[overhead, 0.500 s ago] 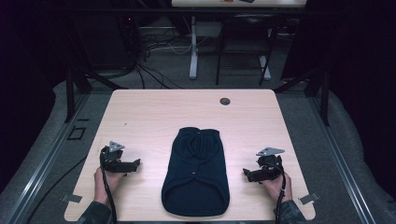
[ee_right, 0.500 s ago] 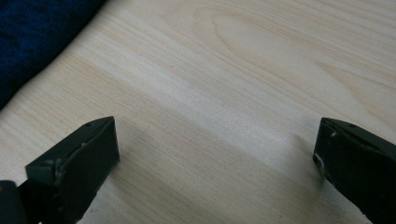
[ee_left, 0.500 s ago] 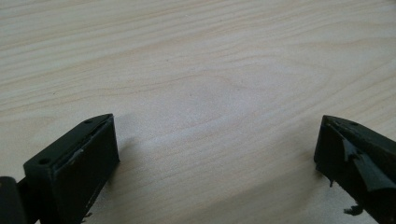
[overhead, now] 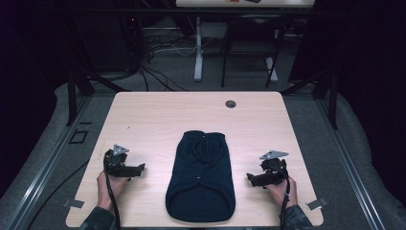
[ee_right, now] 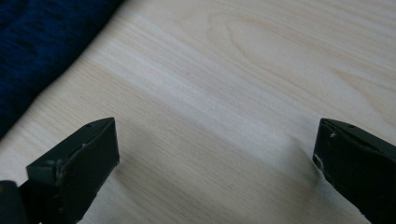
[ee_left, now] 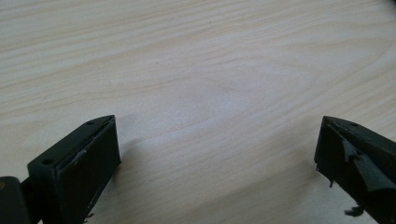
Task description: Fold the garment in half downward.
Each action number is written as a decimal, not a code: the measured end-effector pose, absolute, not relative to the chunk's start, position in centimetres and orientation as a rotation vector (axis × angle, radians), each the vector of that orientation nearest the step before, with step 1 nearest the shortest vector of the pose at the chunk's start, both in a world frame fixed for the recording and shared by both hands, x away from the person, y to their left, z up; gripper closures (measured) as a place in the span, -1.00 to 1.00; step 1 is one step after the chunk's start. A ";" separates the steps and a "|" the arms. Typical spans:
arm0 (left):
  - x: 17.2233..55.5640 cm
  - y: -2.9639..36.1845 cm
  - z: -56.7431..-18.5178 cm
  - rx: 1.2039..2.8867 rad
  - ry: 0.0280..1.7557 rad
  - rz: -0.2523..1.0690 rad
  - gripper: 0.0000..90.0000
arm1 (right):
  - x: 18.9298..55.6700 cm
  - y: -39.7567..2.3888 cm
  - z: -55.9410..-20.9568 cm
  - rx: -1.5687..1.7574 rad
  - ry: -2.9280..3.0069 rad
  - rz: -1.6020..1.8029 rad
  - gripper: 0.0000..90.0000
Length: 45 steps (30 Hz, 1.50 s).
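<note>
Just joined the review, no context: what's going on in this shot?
A person sits at a light wooden table with a two-jaw gripper in each hand. A dark navy knitted garment lies flat in the middle, between them. The left gripper and right gripper rest on the tabletop on either side, jaws wide open and pointing inward toward the garment, holding nothing. Neither touches the fabric; handling has not yet begun.

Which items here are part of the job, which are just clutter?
In play: dark navy knitted garment lying flat on the light wooden table; left gripper and right gripper, both open, one either side of it.

Lying about: round cable hole; tangled floor cables; white-legged table behind.
</note>
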<state>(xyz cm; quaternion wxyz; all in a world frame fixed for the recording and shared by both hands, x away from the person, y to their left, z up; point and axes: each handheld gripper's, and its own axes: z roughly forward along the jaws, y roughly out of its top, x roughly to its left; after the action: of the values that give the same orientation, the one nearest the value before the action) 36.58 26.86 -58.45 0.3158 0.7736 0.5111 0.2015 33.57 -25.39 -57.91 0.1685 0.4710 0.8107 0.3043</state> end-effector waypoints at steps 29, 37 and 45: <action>39.6 21.2 -55.7 2.099 1.176 0.409 -0.99 | 36.6 -21.3 -54.5 1.255 2.409 1.012 -0.94; 41.1 19.6 -55.5 2.118 1.156 0.364 -0.99 | 38.1 -19.9 -54.3 1.238 2.426 1.037 -0.94; 42.2 17.7 -55.1 2.142 1.125 0.347 -0.99 | 39.3 -18.8 -54.1 1.230 2.440 1.045 -0.93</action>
<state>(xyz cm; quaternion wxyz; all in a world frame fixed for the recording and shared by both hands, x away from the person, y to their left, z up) 42.20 17.70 -55.07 0.3416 0.8236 0.4326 0.1335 39.28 -18.79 -54.08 0.1076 0.4179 0.8292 0.3551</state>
